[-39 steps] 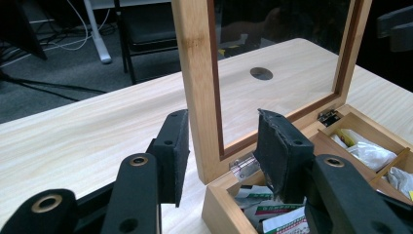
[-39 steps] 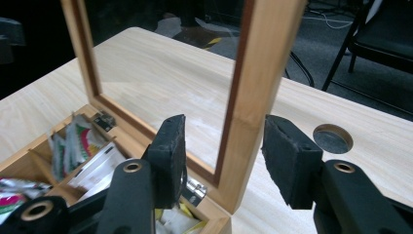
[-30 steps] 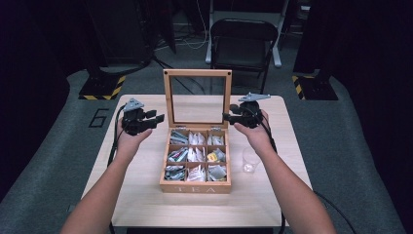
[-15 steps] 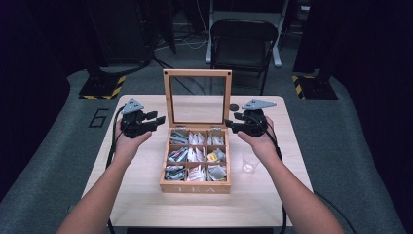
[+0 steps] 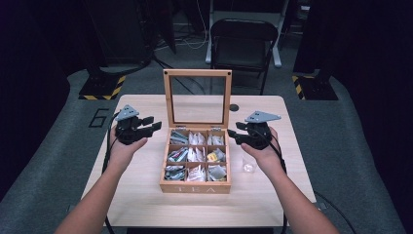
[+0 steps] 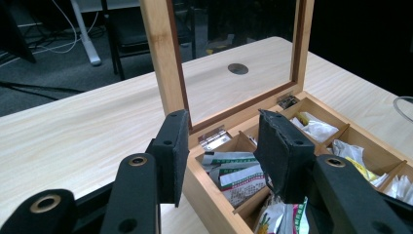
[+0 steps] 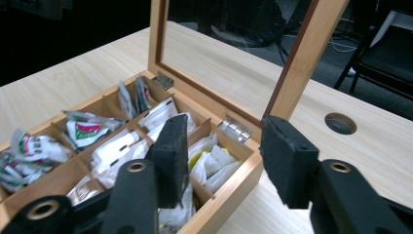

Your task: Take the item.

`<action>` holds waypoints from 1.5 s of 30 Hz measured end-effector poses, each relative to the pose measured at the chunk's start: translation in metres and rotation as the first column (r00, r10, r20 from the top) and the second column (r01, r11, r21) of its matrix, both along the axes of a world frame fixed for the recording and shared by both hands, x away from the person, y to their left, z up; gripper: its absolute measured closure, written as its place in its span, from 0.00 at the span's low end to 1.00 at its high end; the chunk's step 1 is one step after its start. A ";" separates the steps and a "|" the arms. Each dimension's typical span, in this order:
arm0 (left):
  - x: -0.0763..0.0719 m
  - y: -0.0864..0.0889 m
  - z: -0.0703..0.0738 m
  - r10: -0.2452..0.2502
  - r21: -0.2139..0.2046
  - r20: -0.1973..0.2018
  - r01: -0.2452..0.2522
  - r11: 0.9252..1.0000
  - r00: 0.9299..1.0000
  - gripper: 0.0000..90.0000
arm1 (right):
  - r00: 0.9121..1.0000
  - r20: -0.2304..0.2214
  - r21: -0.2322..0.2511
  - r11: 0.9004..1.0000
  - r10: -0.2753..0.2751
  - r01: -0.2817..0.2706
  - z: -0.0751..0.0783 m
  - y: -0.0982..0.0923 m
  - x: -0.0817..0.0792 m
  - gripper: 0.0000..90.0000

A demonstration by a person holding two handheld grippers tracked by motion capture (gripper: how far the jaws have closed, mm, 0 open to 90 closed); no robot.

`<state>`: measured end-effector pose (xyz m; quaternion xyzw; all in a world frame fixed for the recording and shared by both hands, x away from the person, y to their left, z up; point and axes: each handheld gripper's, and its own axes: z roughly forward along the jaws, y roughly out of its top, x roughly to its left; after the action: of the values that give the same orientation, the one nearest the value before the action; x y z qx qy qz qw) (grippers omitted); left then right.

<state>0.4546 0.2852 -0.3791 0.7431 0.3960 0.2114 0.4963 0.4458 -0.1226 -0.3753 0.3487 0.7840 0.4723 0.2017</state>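
Both hands have drawn outward from the upright lid since the earlier frames. Right gripper [image 5: 237, 133] now sits off the right wall of the tea box [image 5: 196, 187], its jaws apart, empty, having just been closing. Left gripper [image 5: 150, 124] hovers off the left wall, jaws likewise apart with nothing between. Box stands mid-table [image 5: 146, 204], lid [image 5: 197, 73] vertical on its hinges, tea bags [image 5: 196, 155] filling the compartments. Risk: either gripper bumping the unsupported lid could drop it shut; small clear cup [image 5: 249, 164] beside the right hand could be tipped.
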 end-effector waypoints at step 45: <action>-0.019 0.006 -0.016 0.012 0.002 -0.004 -0.012 1.000 1.000 0.62 | 0.989 -0.100 0.007 0.994 0.109 -0.109 -0.061 -0.001 -0.046 0.72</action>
<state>0.4359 0.2916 -0.3947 0.7415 0.4014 0.2131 0.4935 0.3995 -0.1232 -0.4363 0.3289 0.8106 0.4652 0.1356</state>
